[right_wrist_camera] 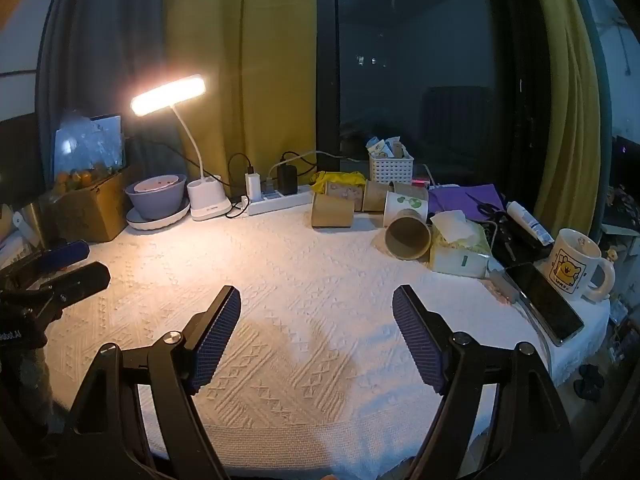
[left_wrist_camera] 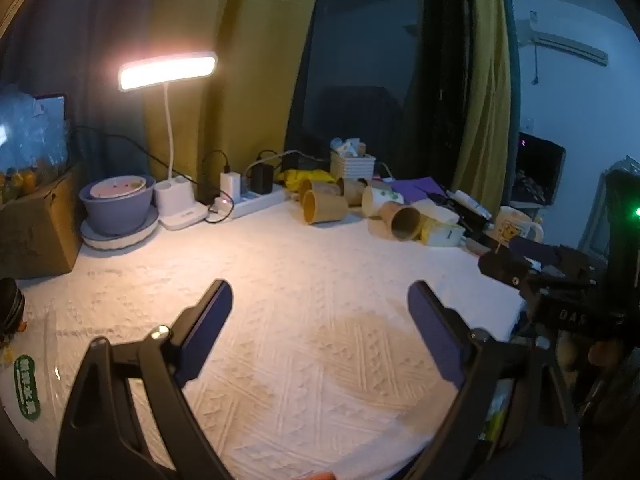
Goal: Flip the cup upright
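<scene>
Several brown paper cups lie on their sides at the back right of the white-cloth table. The nearest cup (right_wrist_camera: 408,234) lies with its open mouth toward me; it also shows in the left wrist view (left_wrist_camera: 402,222). Another cup (right_wrist_camera: 333,210) lies further left, also in the left wrist view (left_wrist_camera: 323,207). A white cup with green print (right_wrist_camera: 405,203) lies behind. My left gripper (left_wrist_camera: 320,298) is open and empty over the cloth. My right gripper (right_wrist_camera: 317,302) is open and empty, well short of the cups. Each gripper shows at the edge of the other's view.
A lit desk lamp (right_wrist_camera: 170,94), a power strip (right_wrist_camera: 276,198) with chargers, a purple bowl (right_wrist_camera: 158,196) on a plate and a cardboard box (right_wrist_camera: 86,216) line the back left. A tissue pack (right_wrist_camera: 460,248), phone (right_wrist_camera: 544,302) and cartoon mug (right_wrist_camera: 574,268) sit right.
</scene>
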Available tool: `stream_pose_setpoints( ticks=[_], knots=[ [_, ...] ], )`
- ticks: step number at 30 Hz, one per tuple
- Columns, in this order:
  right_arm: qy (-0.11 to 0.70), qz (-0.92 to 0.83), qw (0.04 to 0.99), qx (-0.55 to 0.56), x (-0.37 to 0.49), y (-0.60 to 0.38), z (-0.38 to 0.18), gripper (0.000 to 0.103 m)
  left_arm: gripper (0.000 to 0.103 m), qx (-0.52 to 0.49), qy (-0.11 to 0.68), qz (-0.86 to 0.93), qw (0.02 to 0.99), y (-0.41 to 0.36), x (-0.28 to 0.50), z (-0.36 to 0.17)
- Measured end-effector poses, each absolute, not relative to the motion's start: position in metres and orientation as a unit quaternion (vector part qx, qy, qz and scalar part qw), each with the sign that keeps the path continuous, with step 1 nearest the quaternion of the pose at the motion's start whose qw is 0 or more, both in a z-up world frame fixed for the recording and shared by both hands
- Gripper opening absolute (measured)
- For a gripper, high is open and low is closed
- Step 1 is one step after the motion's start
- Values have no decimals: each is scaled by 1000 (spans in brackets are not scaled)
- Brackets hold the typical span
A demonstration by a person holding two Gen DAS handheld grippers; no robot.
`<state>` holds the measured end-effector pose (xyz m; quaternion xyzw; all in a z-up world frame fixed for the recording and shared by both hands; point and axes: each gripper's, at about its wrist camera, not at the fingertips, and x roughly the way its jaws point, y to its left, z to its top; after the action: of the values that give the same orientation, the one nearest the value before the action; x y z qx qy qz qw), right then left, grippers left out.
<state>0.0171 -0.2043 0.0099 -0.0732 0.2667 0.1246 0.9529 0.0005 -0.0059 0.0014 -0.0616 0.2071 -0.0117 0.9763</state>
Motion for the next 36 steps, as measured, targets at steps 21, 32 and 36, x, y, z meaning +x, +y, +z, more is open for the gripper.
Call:
stream_pose_setpoints(
  ticks=[21,32,36],
  knots=[
    [261,125,955,-67,16,-207,12,81,90,-61,202,-11,977,-6,-1,2],
    [259,124,955,-66,17,-207,11,81,90,-59,201,-13,978,-8,-1,3],
    [259,125,956,-67,15,-208,12,81,90,-57,200,-14,978,-9,-1,3]
  ],
)
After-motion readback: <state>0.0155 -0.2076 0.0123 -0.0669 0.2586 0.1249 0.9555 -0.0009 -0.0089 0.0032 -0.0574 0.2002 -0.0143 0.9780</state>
